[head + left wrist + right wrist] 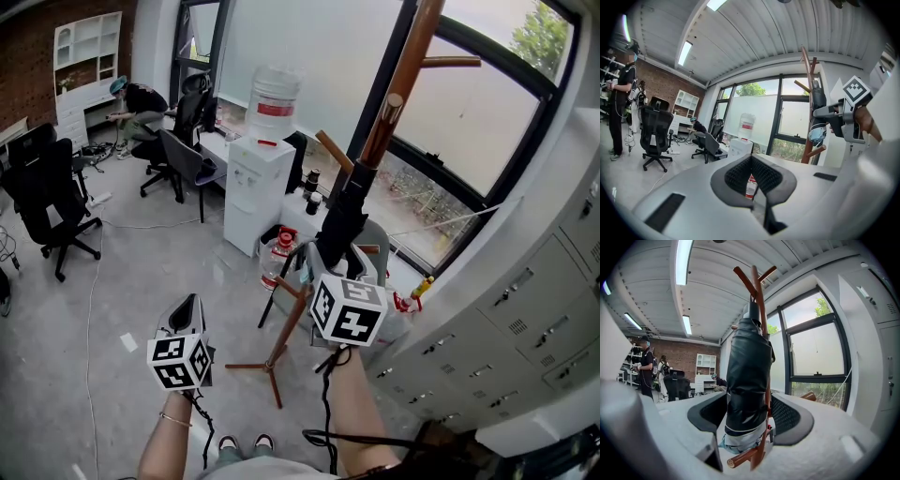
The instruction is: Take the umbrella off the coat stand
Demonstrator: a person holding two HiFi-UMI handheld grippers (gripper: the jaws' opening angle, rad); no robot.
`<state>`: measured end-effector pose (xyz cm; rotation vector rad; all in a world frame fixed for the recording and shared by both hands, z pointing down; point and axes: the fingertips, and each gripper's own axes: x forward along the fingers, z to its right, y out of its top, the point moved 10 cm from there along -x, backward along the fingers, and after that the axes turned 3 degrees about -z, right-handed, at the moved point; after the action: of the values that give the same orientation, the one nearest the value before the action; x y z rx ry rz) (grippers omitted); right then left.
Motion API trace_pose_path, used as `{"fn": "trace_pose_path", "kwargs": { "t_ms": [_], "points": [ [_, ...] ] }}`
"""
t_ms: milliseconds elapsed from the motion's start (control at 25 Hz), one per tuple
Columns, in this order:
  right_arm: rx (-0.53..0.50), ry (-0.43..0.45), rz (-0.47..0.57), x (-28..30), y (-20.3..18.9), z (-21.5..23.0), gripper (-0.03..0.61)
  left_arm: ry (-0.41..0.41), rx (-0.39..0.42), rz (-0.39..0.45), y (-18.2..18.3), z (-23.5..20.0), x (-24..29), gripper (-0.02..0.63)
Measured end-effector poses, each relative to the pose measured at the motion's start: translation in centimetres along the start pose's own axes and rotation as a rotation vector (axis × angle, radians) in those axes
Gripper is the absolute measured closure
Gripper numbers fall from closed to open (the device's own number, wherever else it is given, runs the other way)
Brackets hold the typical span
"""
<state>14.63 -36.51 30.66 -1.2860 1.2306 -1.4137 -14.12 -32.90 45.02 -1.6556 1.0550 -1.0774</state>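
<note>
A black folded umbrella [342, 220] hangs upright against the pole of the wooden coat stand [396, 84] by the window. My right gripper [340, 261] holds its lower part. In the right gripper view the umbrella [747, 380] fills the gap between both pads, and my right gripper [747, 417] is shut on it, with the coat stand's pole [762, 310] just behind. My left gripper [186, 311] hangs lower and to the left, away from the stand. It is shut [751, 171] with nothing in it. From the left gripper view the umbrella [817, 110] shows at the right.
A white water dispenser [258, 187] stands left of the stand, a red canister [278, 260] near its foot. Grey lockers [525, 319] line the right side. Office chairs [47, 202] and a crouching person [136, 108] are further left. The stand's legs [272, 361] spread over the floor.
</note>
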Motion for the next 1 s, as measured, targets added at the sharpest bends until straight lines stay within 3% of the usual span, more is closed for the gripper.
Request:
{"fn": "trace_pose_path", "kwargs": {
  "t_ms": [600, 1000],
  "points": [
    [0.011, 0.020, -0.041, 0.87, 0.22, 0.31, 0.305, -0.001, 0.017, -0.028, -0.46, 0.83, 0.84, 0.609],
    [0.007, 0.010, -0.050, 0.43, 0.11, 0.28, 0.345, -0.010, 0.008, -0.028, -0.74, 0.94, 0.79, 0.609]
  ]
}}
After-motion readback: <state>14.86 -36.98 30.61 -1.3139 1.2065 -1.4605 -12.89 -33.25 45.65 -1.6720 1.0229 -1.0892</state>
